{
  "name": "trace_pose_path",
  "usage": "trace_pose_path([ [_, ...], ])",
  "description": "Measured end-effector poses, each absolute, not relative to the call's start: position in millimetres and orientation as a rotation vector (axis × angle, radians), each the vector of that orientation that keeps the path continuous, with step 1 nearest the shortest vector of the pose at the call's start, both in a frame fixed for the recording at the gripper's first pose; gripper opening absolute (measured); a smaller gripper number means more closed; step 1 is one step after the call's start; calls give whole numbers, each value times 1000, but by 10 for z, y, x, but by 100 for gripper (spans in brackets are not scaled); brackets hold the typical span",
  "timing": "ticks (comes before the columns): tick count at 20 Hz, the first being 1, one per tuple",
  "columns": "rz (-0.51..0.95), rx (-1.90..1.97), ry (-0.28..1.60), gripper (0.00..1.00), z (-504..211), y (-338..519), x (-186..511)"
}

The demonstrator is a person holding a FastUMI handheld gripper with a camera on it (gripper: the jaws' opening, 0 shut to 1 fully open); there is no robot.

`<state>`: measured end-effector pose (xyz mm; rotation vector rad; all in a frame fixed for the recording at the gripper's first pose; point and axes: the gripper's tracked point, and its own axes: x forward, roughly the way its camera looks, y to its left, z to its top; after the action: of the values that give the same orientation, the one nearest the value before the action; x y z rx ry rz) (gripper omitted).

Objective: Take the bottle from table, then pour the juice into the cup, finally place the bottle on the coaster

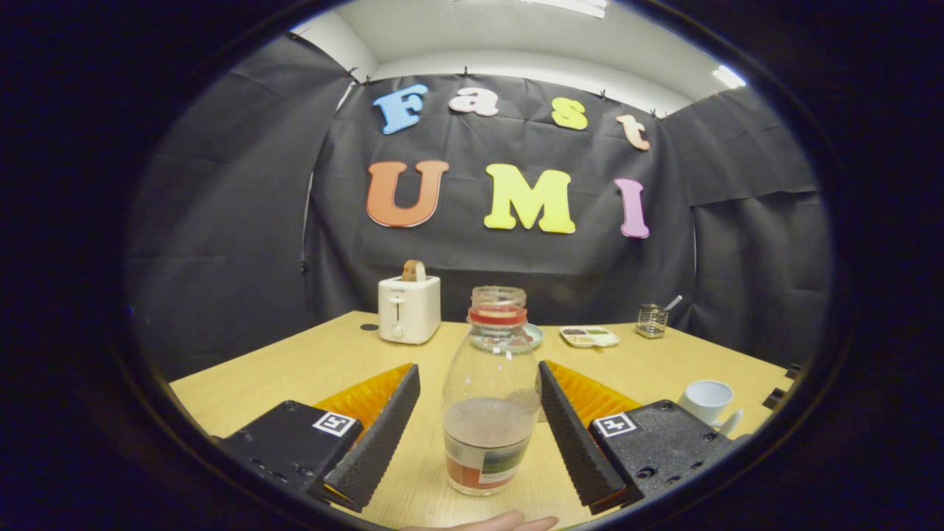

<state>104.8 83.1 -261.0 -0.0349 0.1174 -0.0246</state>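
Your hand-held gripper [479, 413] stands open around the clear, uncapped plastic juice bottle [490, 398] on the wooden tabletop [310, 365]; close squarely on its body, keeping it upright.

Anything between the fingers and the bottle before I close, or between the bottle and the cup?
Nothing visible blocks either. The bottle stands upright between the open gripper fingers, with bare table in the gaps on both sides. The cup sits off to the right, past the right finger, with bare tabletop between.
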Motion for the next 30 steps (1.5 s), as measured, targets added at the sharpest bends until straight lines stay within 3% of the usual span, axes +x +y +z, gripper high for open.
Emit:
trace_pose_path([
  [8, -60, -57, 125, 99, -2871, 706, 1126],
  [9, -68, -43, 138, 84, -2845, 694, 1103],
  [16, -43, 168, 91, 83, -2259, 643, 1038],
  [30, -34, 691, 152, 82, -2063, 272, 1101],
])
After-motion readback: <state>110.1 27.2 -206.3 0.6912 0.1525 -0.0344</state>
